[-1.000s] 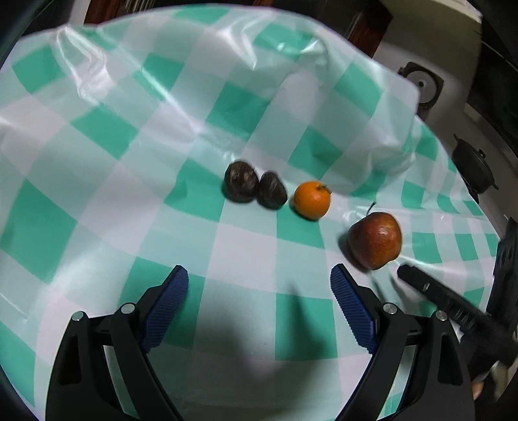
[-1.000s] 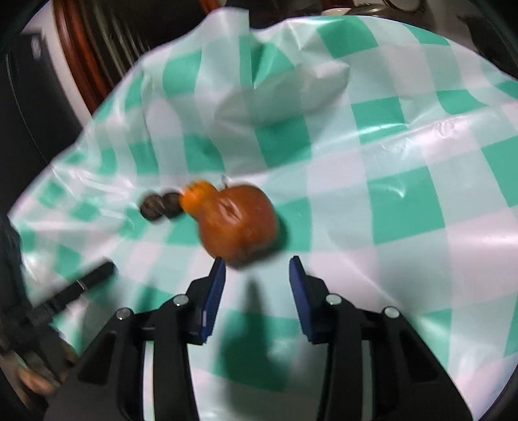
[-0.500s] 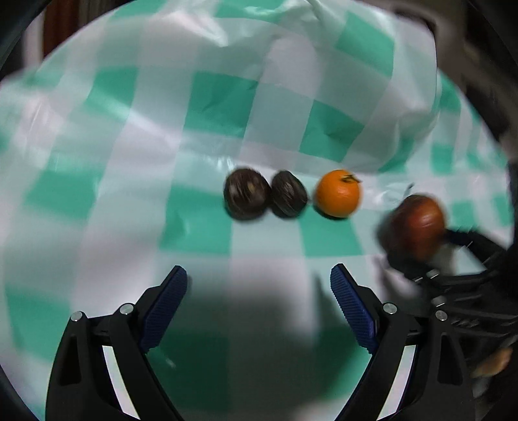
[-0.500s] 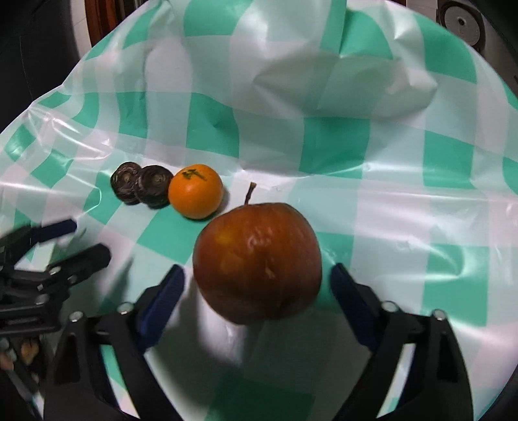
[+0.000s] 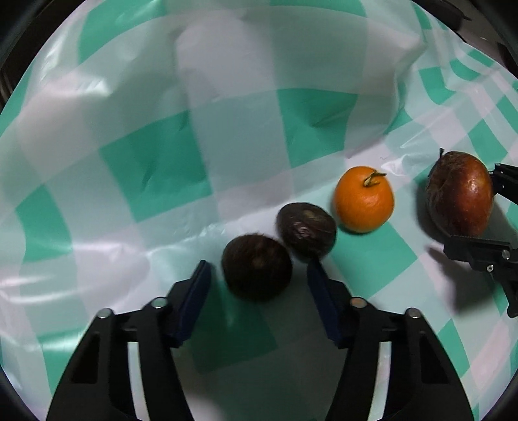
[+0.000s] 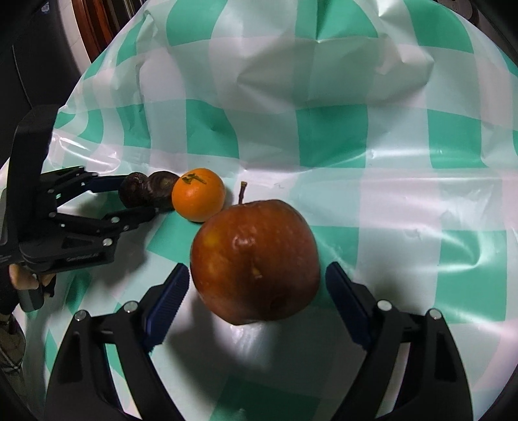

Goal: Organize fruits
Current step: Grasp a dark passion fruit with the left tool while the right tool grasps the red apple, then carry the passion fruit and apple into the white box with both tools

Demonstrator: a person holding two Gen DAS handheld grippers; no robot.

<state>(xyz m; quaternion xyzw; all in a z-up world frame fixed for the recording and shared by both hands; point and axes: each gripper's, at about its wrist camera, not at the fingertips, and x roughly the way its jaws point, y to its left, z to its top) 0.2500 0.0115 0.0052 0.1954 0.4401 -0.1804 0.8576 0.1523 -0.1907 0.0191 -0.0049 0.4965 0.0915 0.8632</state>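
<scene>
Four fruits lie in a row on the green-and-white checked cloth (image 5: 162,162): two dark brown round fruits (image 5: 257,267) (image 5: 306,230), an orange (image 5: 364,199) and a red apple (image 5: 459,194). My left gripper (image 5: 259,278) is open, with its jaws on either side of the nearer dark fruit, not touching it. My right gripper (image 6: 257,280) is open around the apple (image 6: 254,260), with a gap on each side. The orange (image 6: 198,194) and dark fruits (image 6: 149,192) also show in the right wrist view, with the left gripper (image 6: 129,197) around them.
The cloth is wrinkled, with a raised fold (image 6: 323,74) behind the fruits. Dark furniture (image 6: 39,48) stands beyond the cloth's left edge. A dark pot (image 5: 459,13) sits past the far right edge.
My left gripper moved forward and narrowed around the nearer dark fruit. My right gripper closed in slightly on the apple, which now sits between its jaws.
</scene>
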